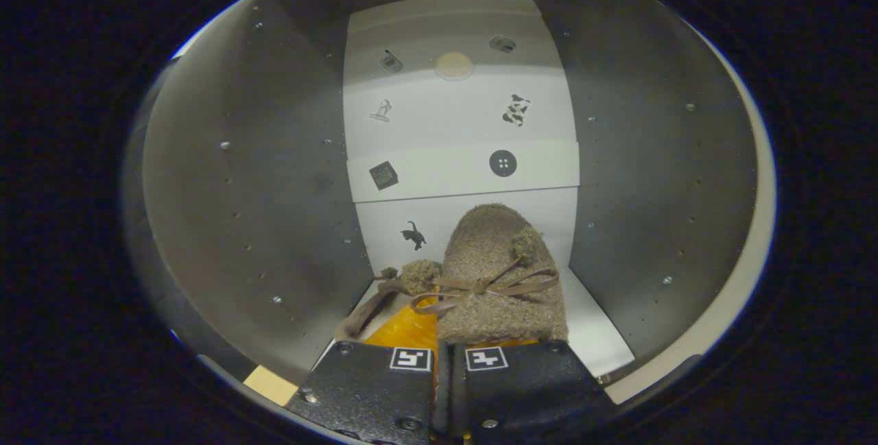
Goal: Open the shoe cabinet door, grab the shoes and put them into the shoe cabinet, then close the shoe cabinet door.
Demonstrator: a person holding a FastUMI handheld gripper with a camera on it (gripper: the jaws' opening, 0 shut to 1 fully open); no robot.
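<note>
A fuzzy tan slipper (497,273) with a thin ribbon bow and a pom-pom lies just ahead of my fingers, toe pointing at the cabinet's back panel. My gripper (446,352) is shut on its heel end, and the fingers stand nearly together. Left of the slipper a second pom-pom (420,273) and a brown strap (367,315) stick out; what they belong to is hidden behind the fingers. The slipper is inside the shoe cabinet, low over its white floor (597,335).
Grey side walls (254,191) close in left and right of the slipper. The white back panel (453,123) carries several small stickers and a shelf-like ledge (453,174) partway up. A pale edge (727,308) of the cabinet opening curves along the right.
</note>
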